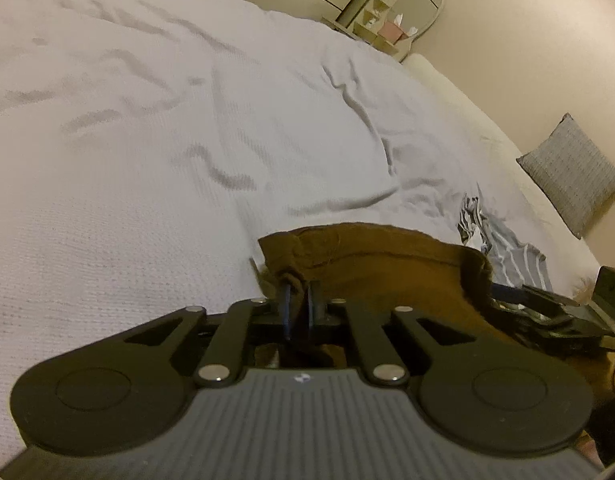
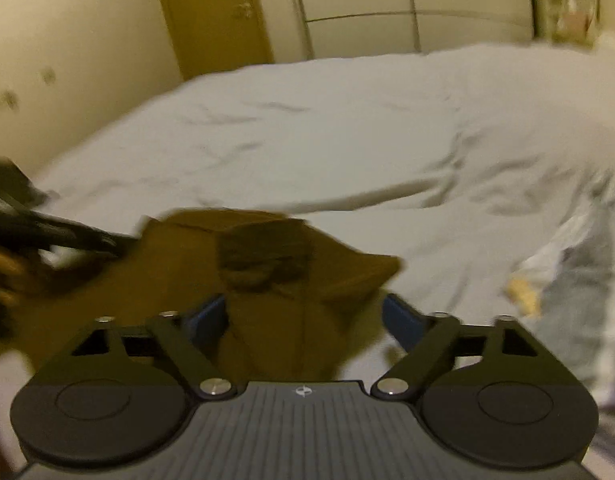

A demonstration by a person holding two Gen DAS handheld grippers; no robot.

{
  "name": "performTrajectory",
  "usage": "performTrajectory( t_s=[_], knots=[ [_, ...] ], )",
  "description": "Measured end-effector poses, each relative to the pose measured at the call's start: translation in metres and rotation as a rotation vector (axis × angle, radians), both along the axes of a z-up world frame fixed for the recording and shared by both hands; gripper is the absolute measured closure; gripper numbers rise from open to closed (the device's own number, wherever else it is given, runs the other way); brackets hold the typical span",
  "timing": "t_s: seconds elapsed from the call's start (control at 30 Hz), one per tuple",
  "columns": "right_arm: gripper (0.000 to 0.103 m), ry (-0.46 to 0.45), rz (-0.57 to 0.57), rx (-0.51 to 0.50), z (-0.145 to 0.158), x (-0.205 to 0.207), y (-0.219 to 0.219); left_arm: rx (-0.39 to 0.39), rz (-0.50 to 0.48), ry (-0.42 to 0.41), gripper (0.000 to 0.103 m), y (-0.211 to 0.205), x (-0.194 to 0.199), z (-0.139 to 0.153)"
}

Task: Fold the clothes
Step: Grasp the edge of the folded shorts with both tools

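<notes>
Left gripper [image 1: 298,312]: fingers together, clamped on a bunched edge of the brown garment [image 1: 387,264], near-centre in the left wrist view. Cloth runs from the pinch rightward, its hem ridge lifted off the bed [image 1: 147,140]. Right gripper [image 2: 307,316]: blue fingers [image 2: 205,316] wide apart, one each side of a brown fold; the cloth sits in the gap but nothing presses it, so not gripped. Right wrist view is motion-blurred, detail is poor. In it the brown garment spreads from the near-left up to a darker patch [image 2: 267,256] mid-frame, a corner pointing right. Left gripper shows at the left edge of that view, touching the garment's left side; right gripper shows at the right edge of the left wrist view, just beside the brown cloth. Bed cover is white, wrinkled, bare over the far half. A grey striped garment [image 1: 515,256] lies crumpled on the bed right of the brown one, near it; can't tell if they touch. Grey pillow [image 1: 571,176] on the far right side of the bed. Oval mirror [image 1: 419,4] and small shelves far right, by the wall. Wooden door [image 2: 215,12] beyond the bed's far-left corner.
</notes>
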State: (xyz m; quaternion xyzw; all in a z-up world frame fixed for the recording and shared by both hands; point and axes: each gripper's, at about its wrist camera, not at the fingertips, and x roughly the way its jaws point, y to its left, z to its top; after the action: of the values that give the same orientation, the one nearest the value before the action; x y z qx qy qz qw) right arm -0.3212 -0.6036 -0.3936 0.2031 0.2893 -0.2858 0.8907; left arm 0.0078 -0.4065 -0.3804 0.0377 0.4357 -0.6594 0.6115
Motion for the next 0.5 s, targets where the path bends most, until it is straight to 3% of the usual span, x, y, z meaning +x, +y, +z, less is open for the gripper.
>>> performTrajectory(
  t_s=[0.1,0.27,0.4,0.43,0.5],
  knots=[
    [0.042,-0.141,-0.187,0.165,-0.01,-0.029,-0.032,0.009,0.003,0.008,0.092,0.002,0.003,-0.002],
    [0.043,-0.242,-0.09,0.344,-0.023,-0.033,-0.042,0.032,-0.018,0.064,0.081,-0.001,0.012,-0.01],
    [0.047,-0.299,-0.135,0.473,-0.039,-0.033,-0.051,0.049,-0.014,0.141,0.08,-0.01,0.017,-0.017],
    [0.066,-0.335,-0.149,0.501,-0.039,-0.038,-0.052,0.048,-0.017,0.152,0.085,-0.011,0.017,-0.017],
    [0.094,-0.394,-0.159,0.54,-0.04,-0.044,-0.054,0.03,-0.03,0.144,0.099,-0.01,0.014,-0.015]
  ],
)
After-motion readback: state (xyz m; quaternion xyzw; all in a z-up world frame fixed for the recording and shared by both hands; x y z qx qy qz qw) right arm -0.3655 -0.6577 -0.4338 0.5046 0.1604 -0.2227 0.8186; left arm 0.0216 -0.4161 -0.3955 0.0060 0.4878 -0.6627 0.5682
